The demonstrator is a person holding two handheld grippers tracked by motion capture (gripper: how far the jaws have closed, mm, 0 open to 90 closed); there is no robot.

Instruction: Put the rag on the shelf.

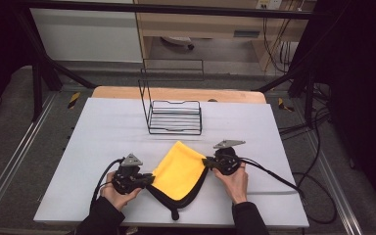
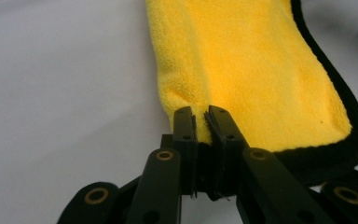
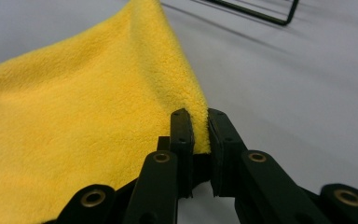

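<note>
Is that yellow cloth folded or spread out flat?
Folded: the yellow microfibre cloth with black edging lies doubled over, its black-trimmed lower layer showing beneath the yellow upper layer.

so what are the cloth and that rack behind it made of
Cloth: looks like microfibre or fleece, with a fuzzy matte yellow pile in both gripper views and a black sewn edge. Rack: thin black wire, probably coated metal, going by its slim straight bars and open frame.
</note>
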